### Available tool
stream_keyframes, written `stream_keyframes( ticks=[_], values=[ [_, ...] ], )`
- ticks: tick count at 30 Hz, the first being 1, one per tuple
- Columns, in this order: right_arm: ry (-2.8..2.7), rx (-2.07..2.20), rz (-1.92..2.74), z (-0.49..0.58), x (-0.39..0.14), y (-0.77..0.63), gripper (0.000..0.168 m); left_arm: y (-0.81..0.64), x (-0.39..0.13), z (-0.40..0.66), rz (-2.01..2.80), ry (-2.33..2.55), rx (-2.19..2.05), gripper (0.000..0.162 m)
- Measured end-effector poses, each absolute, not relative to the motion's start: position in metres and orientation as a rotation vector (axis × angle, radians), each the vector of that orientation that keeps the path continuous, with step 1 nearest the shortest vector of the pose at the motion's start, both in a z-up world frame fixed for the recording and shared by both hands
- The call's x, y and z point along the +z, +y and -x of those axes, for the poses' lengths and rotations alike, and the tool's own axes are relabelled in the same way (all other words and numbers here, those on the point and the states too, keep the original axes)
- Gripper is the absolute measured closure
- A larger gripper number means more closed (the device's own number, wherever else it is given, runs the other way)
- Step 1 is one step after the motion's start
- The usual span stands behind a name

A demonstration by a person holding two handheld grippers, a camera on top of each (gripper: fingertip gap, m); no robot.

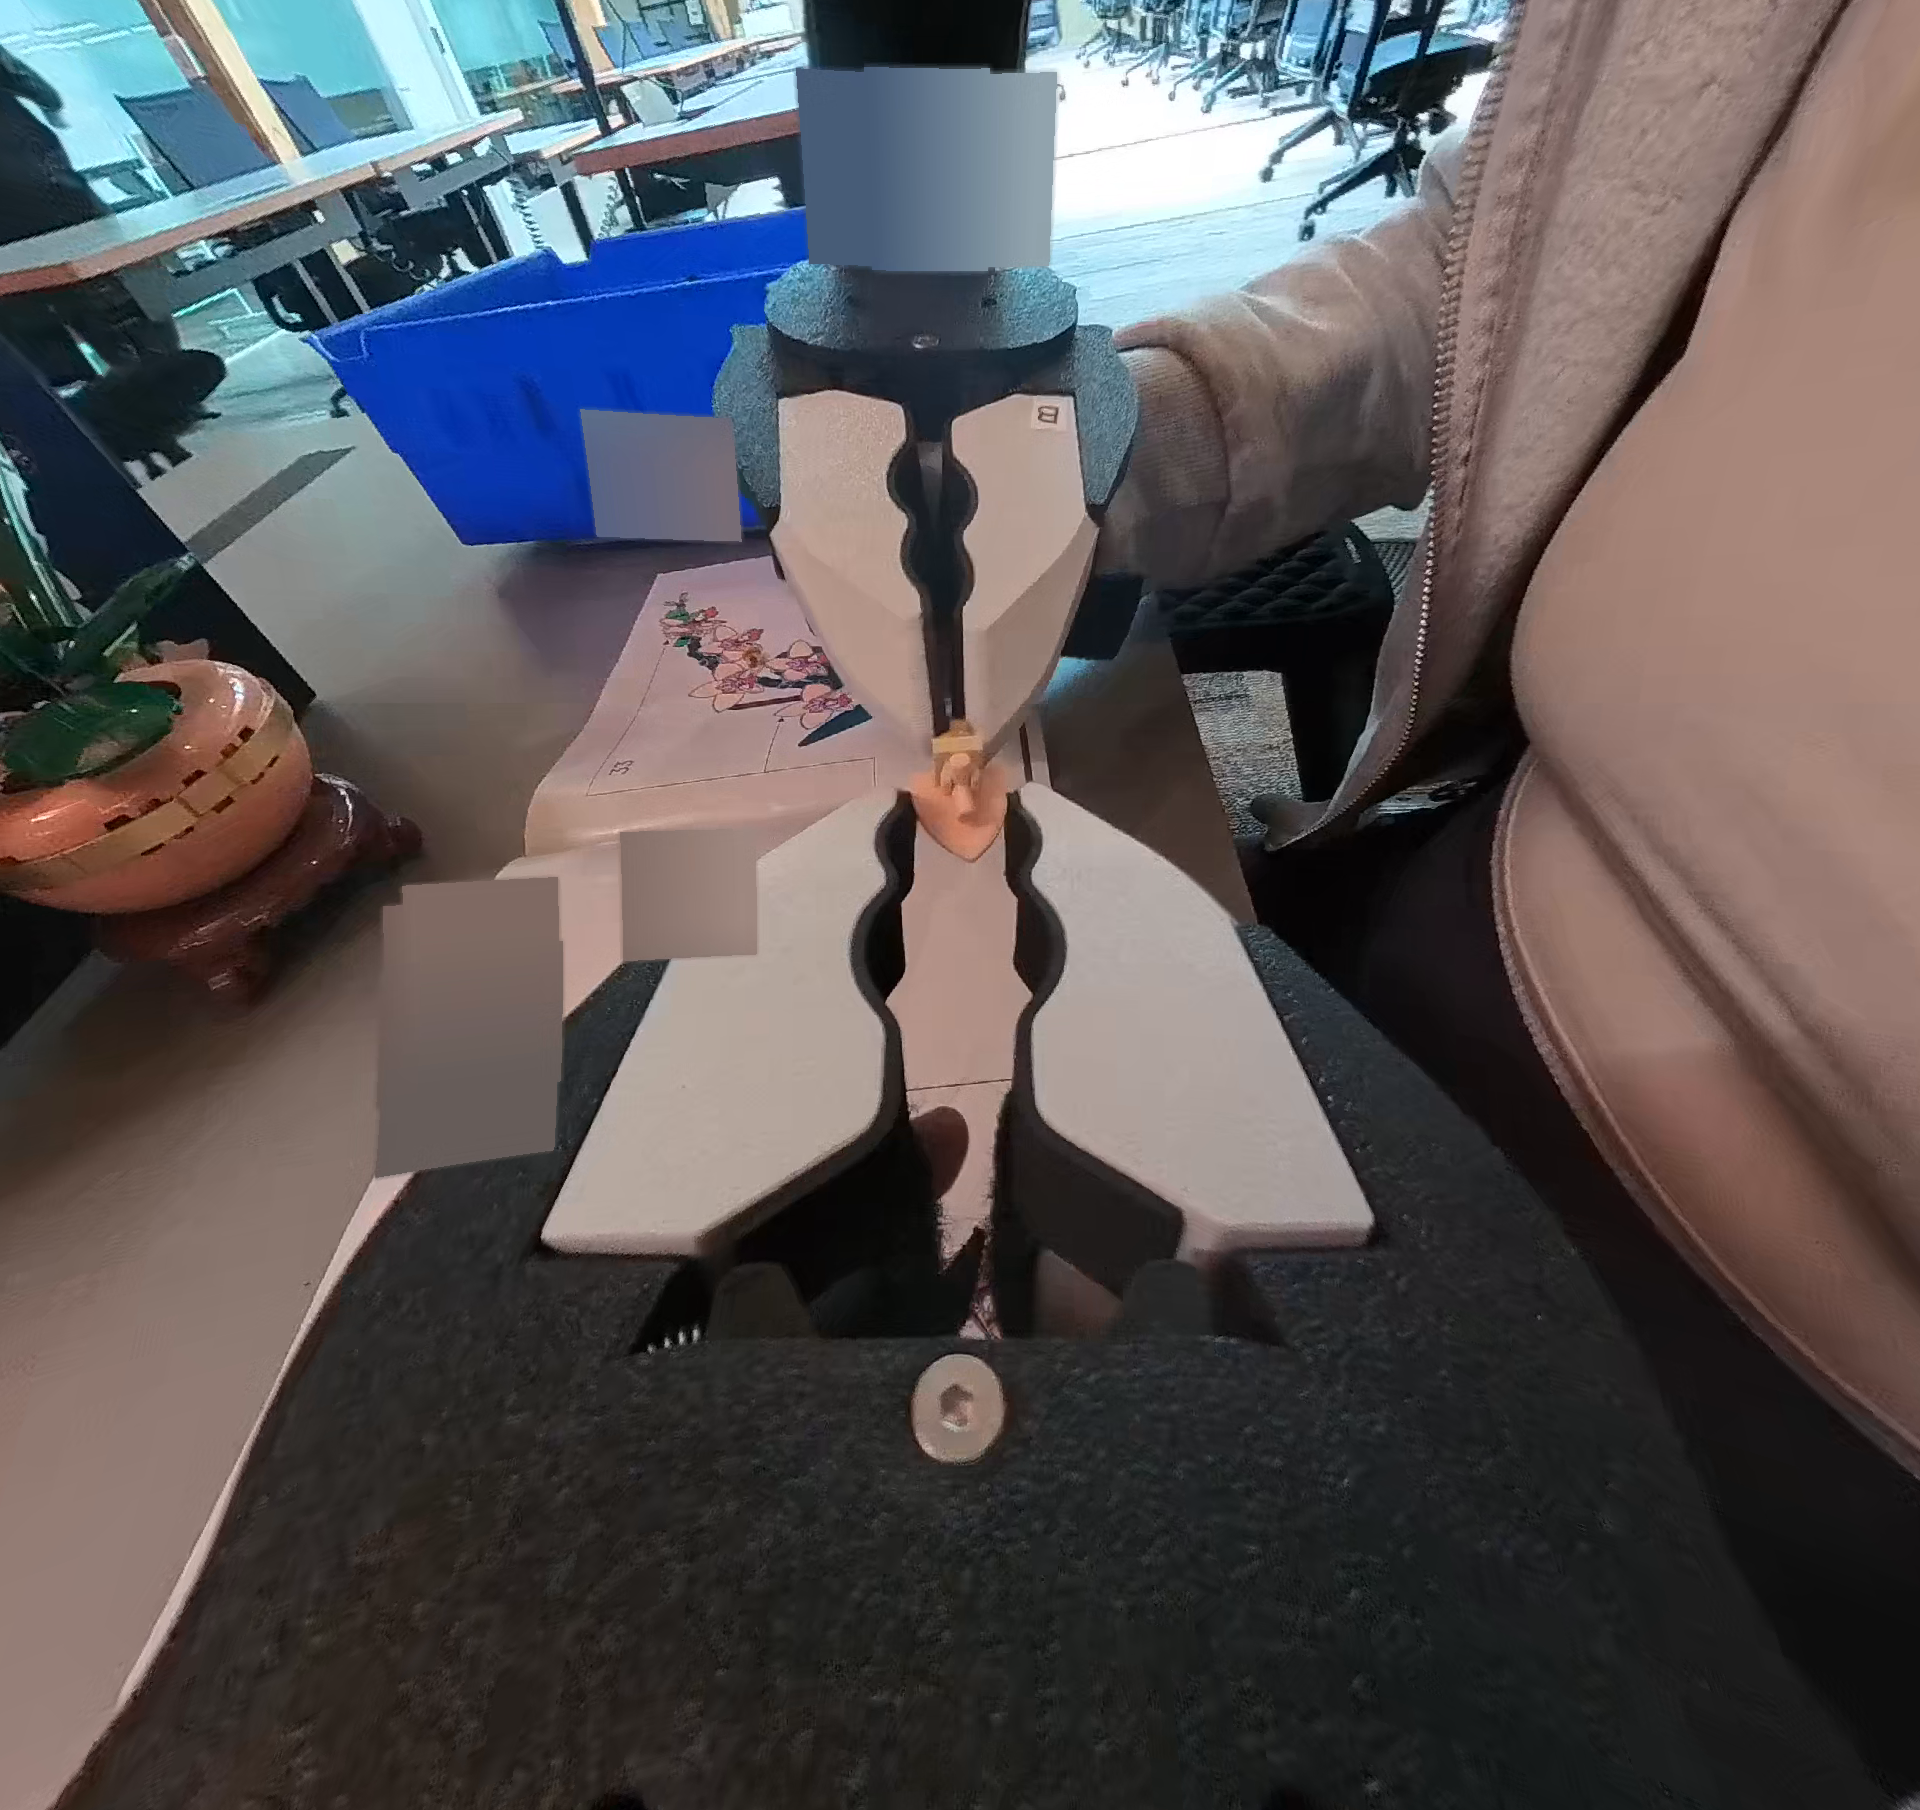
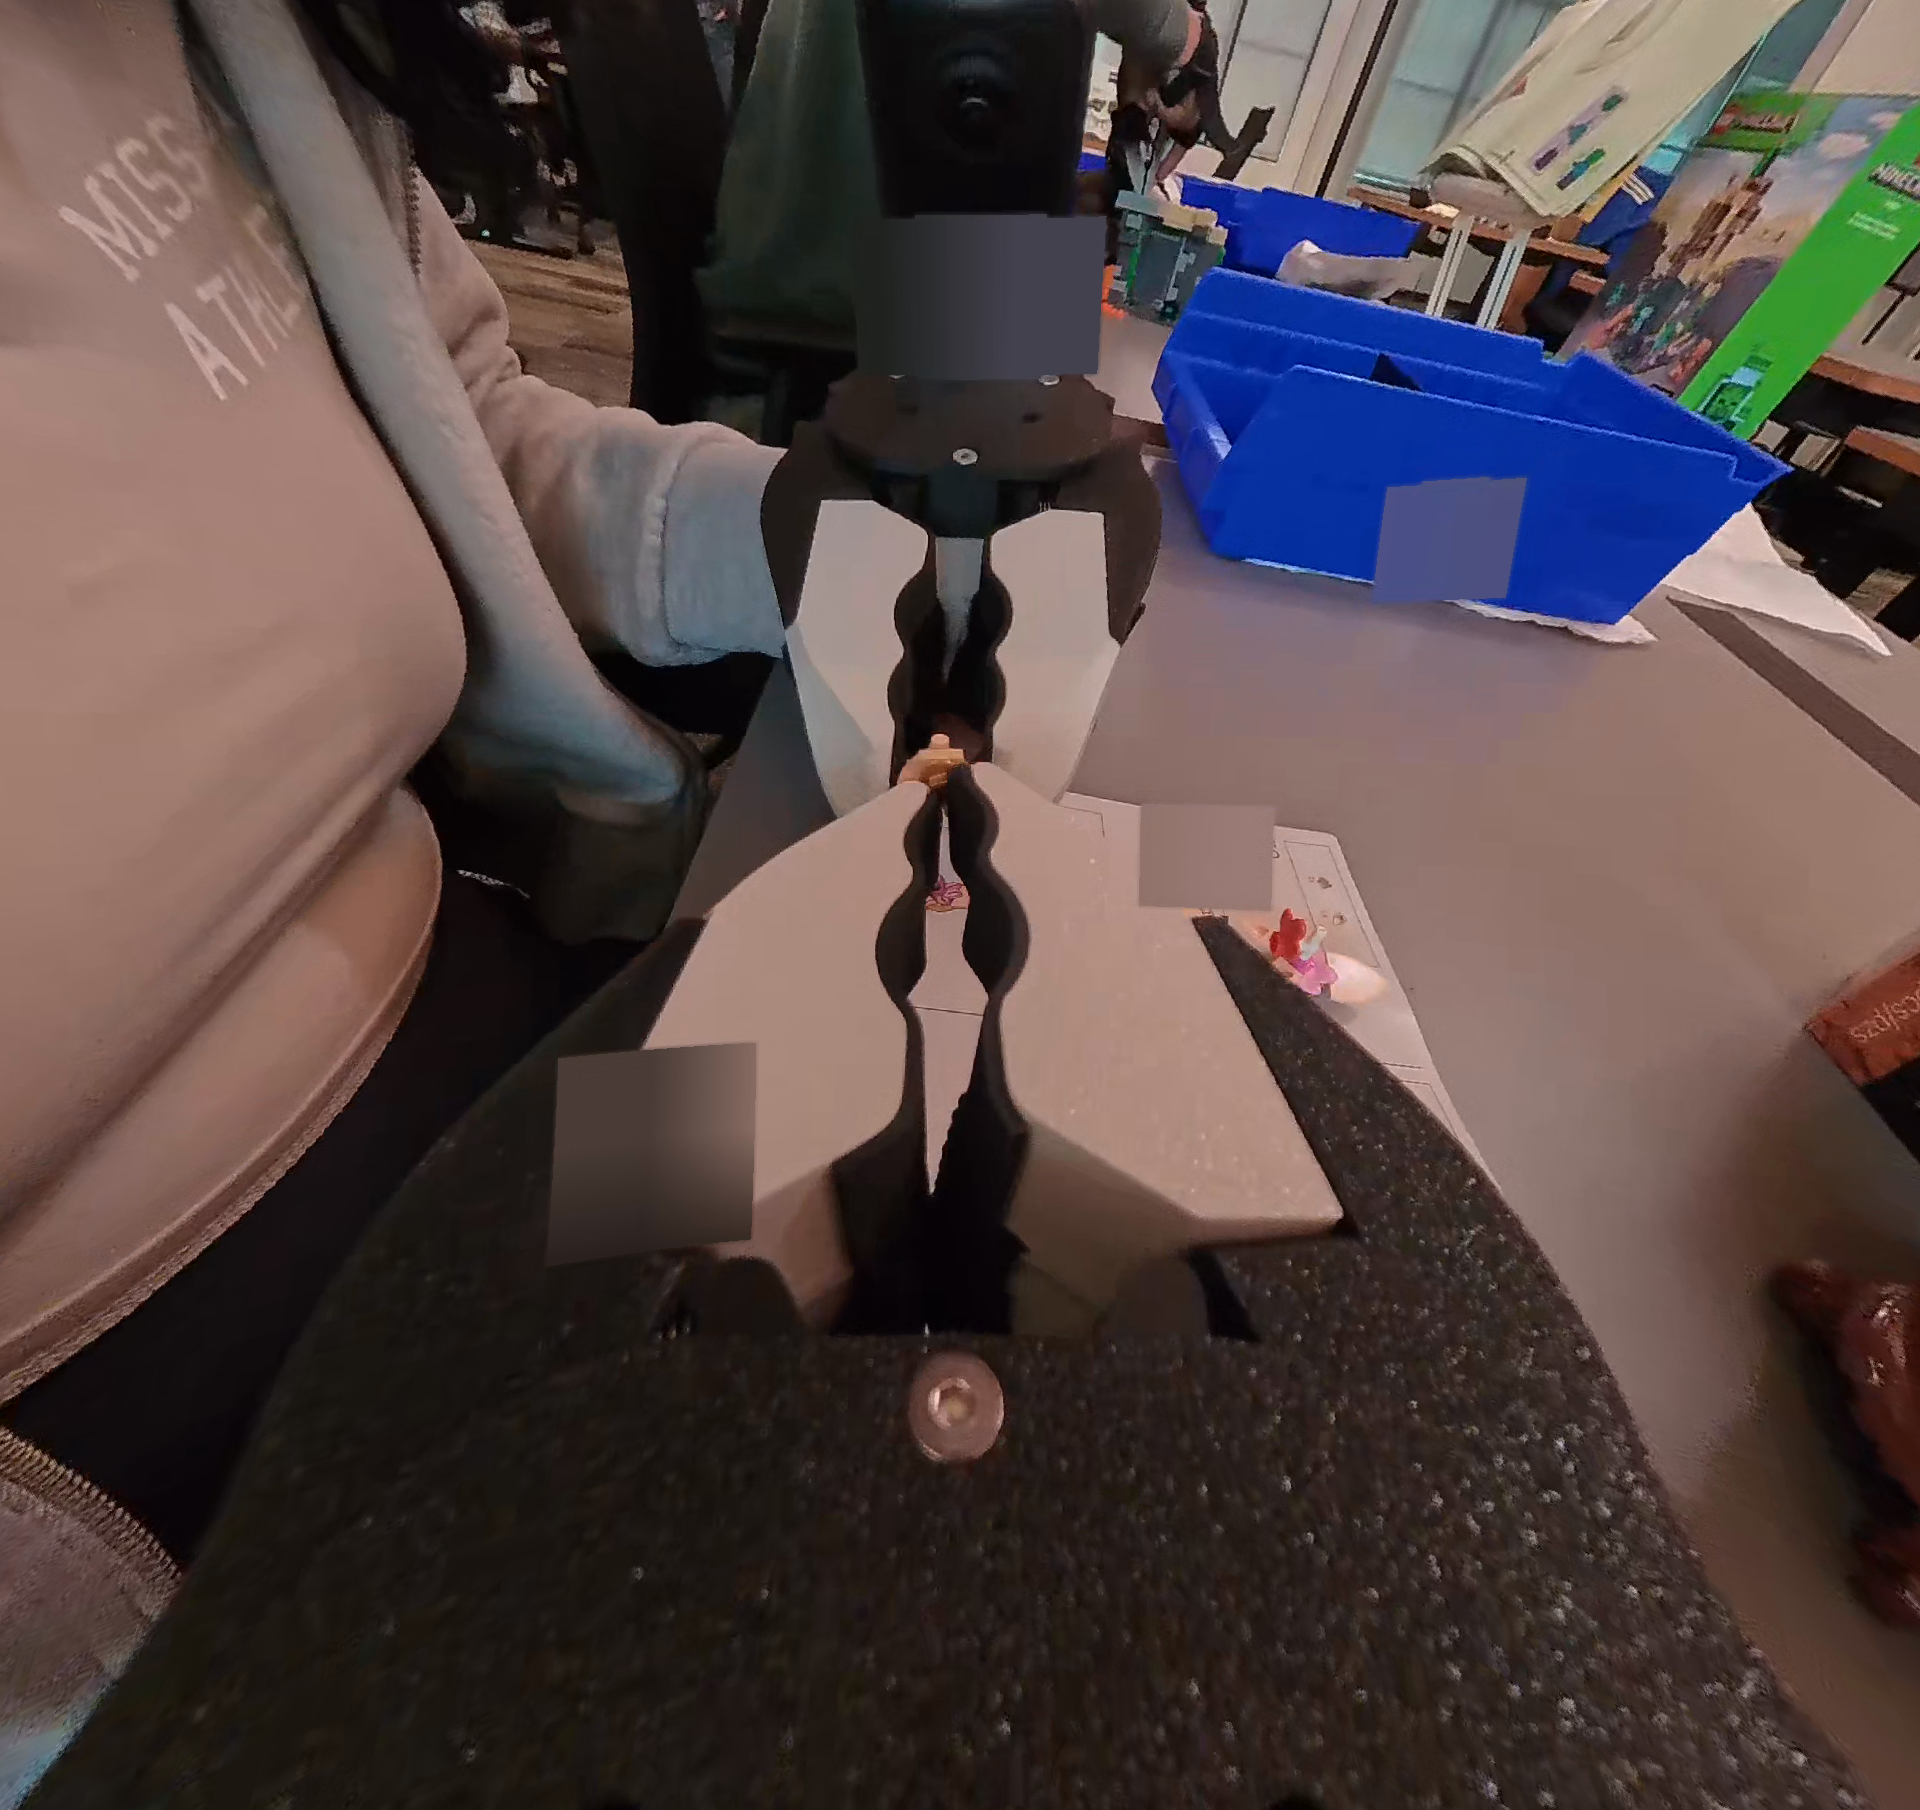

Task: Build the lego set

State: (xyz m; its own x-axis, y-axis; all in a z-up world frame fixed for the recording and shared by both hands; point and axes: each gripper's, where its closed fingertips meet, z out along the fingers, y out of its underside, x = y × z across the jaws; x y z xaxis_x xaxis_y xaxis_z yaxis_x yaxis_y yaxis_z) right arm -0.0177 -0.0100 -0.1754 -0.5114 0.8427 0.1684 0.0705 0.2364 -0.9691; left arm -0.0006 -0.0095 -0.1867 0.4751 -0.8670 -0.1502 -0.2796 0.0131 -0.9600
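Note:
The two grippers meet tip to tip above the table. In the left wrist view my left gripper (image 1: 961, 810) is shut on a pale pink petal piece (image 1: 968, 830). My right gripper (image 1: 958, 721) comes from above, shut on a small tan piece (image 1: 956, 742) that touches the petal's top. In the right wrist view my right gripper (image 2: 943, 792) pinches the tan piece (image 2: 938, 761) against the facing left gripper (image 2: 940, 726); the petal is hidden there. An open instruction booklet (image 1: 727, 721) lies below.
A pink pot with green leaves (image 1: 156, 784) on a brown stand sits at left. A blue bin (image 1: 520, 389) stands behind the booklet, also in the right wrist view (image 2: 1455, 451). Small pink flower pieces (image 2: 1304, 955) lie on the booklet, brown pieces (image 2: 1870, 1345) at right. The person's torso is close.

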Motion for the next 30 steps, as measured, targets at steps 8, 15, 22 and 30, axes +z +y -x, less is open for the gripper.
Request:
stream_keyframes(
  ticks=[8, 15, 22, 30],
  values=[
    [-1.861, 1.363, 1.0, 0.018, -0.193, -0.015, 0.167, -0.01, -0.209, 0.005, 1.628, 1.17, -0.411, 0.148],
    [-1.927, 1.278, 1.112, 0.017, -0.215, -0.01, 0.166, -0.009, -0.232, 0.007, 1.783, 1.164, -0.44, 0.148],
    [-2.093, 0.986, 0.925, 0.011, -0.221, -0.005, 0.158, -0.009, -0.246, 0.008, 1.898, 1.201, -0.459, 0.148],
    [-2.121, 0.897, 0.828, 0.013, -0.229, -0.005, 0.162, -0.01, -0.246, 0.007, 1.919, 1.193, -0.505, 0.148]
  ],
)
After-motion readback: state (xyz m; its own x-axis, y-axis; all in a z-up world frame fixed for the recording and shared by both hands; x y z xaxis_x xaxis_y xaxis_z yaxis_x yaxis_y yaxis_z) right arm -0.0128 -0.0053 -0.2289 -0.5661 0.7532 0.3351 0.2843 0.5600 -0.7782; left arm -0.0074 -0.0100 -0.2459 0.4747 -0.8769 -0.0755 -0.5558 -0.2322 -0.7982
